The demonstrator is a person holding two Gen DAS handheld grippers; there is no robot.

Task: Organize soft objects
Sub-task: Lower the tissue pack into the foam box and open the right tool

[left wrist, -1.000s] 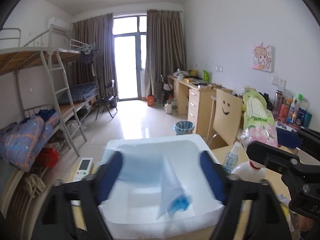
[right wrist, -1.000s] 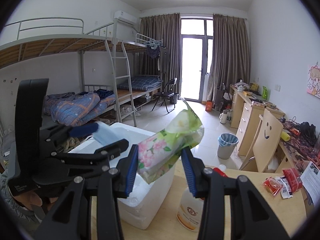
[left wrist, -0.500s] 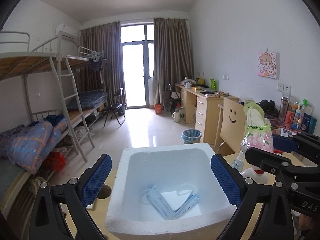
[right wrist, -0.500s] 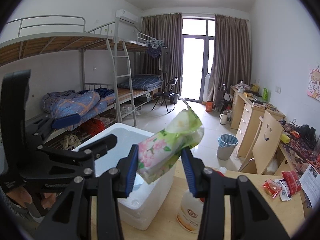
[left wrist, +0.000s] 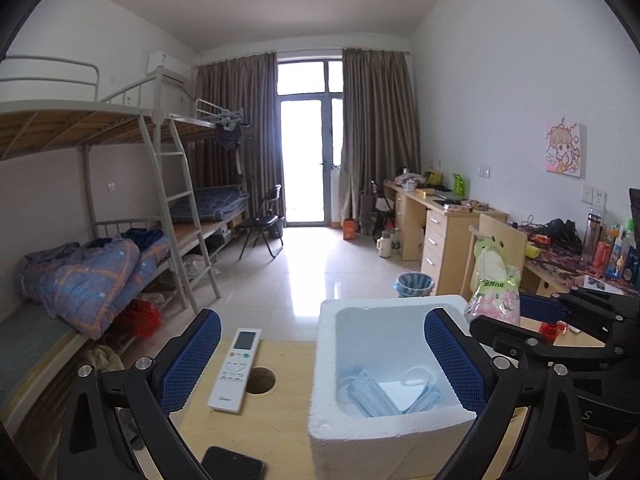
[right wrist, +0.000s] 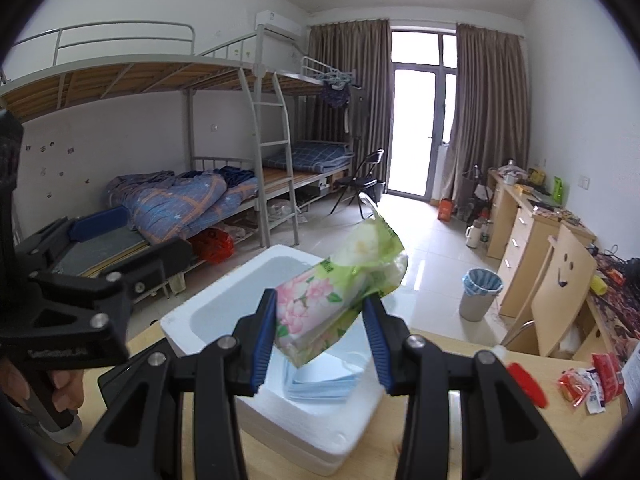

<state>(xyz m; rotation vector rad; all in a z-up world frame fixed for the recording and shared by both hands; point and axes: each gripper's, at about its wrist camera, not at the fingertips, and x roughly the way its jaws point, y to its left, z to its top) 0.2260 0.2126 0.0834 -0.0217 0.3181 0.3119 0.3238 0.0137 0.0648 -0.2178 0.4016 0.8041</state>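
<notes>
A white foam box stands on the wooden table, with blue face masks lying inside it. My left gripper is open and empty, pulled back to the left of the box. My right gripper is shut on a floral tissue pack and holds it above the foam box. The masks show under the pack. In the left wrist view the tissue pack hangs at the box's right rim.
A white remote, a round cable hole and a black phone lie on the table left of the box. A red-capped bottle and snack packets sit to the right. Beds, desks and a chair fill the room.
My left gripper opened, dropped the blue mask into the foam box and drew back to the left. My right gripper brought the tissue pack over the box.
</notes>
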